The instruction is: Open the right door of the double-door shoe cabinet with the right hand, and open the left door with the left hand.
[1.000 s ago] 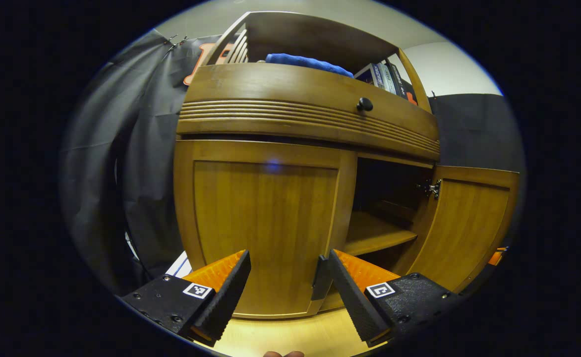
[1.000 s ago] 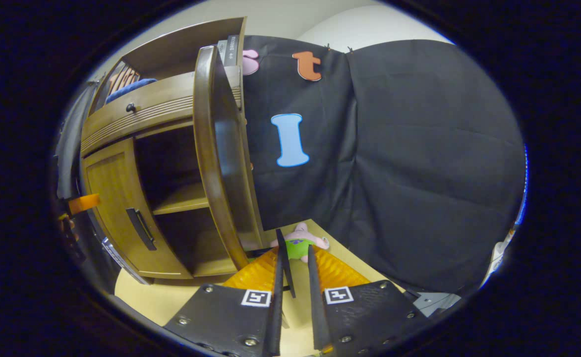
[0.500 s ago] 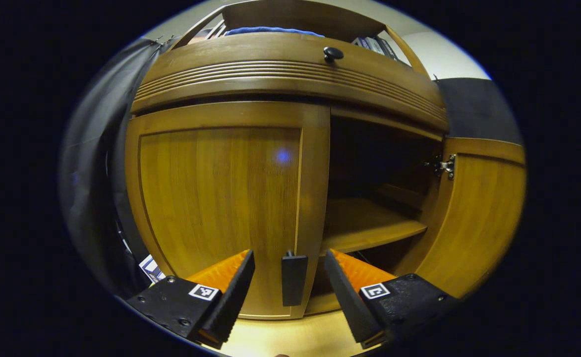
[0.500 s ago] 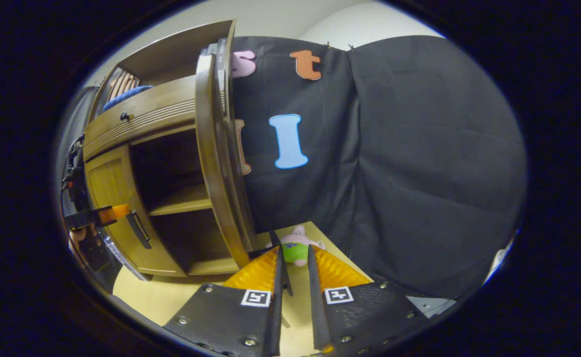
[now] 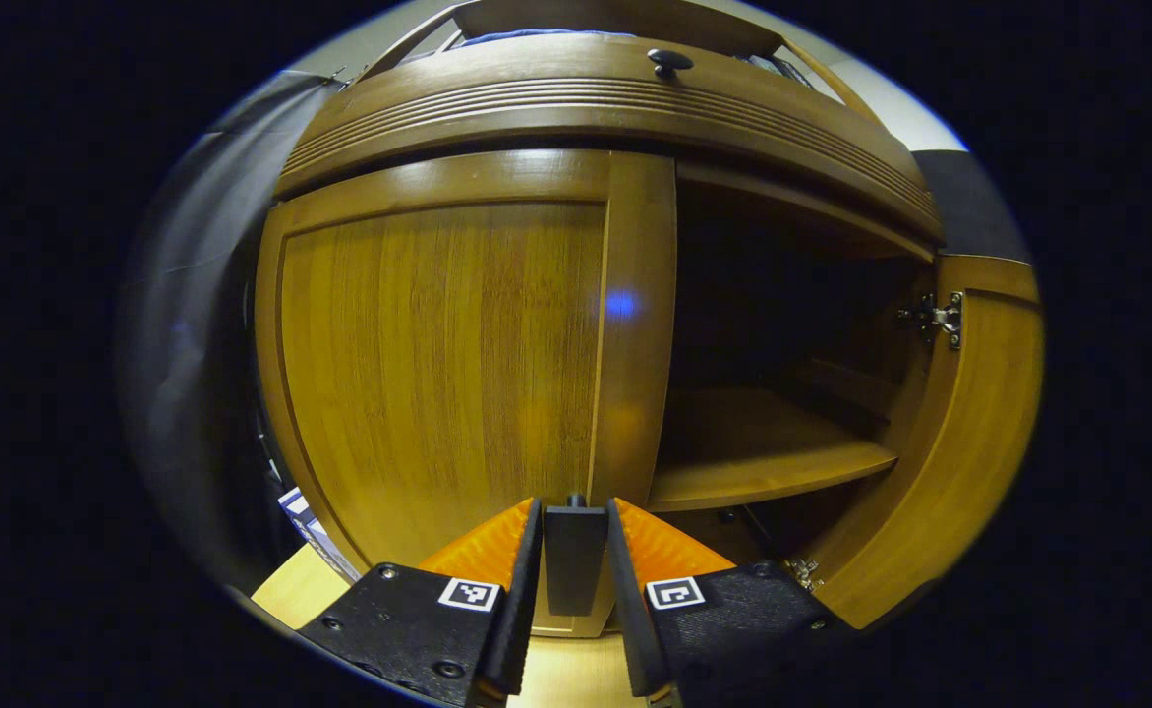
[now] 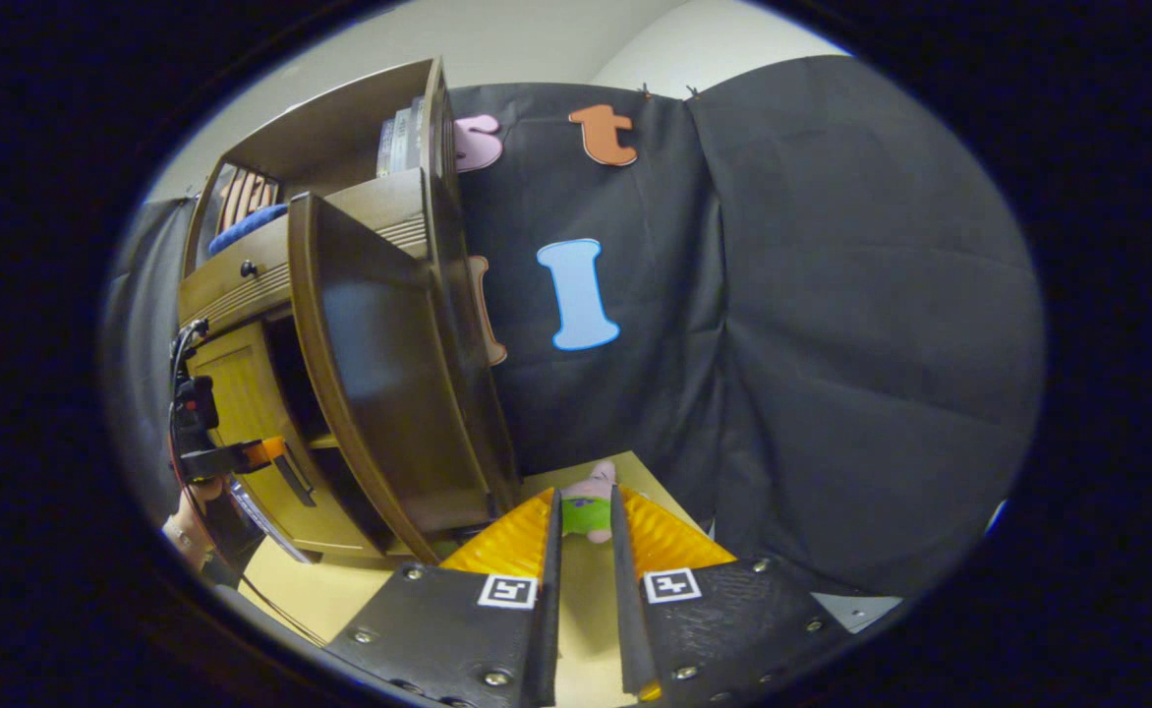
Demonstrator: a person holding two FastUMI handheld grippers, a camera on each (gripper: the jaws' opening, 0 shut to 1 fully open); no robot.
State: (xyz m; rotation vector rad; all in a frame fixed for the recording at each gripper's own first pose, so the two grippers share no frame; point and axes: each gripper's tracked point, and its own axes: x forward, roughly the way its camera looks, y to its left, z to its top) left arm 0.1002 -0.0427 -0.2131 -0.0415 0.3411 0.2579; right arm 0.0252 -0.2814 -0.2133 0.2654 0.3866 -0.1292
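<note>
In the left gripper view, the left hand-held gripper (image 5: 574, 570) is clamped on the dark handle (image 5: 574, 551) of the shoe cabinet's left door (image 5: 448, 364), both fingers pressing its sides; that door sits flush with the cabinet front. The right door (image 5: 969, 442) stands swung wide, baring a shelf (image 5: 753, 462) inside. In the right gripper view, the right hand-held gripper (image 6: 584, 590) holds nothing, its fingers close together with a narrow gap, above the desk (image 6: 320, 590), pointing towards a small plush toy (image 6: 588, 503).
</note>
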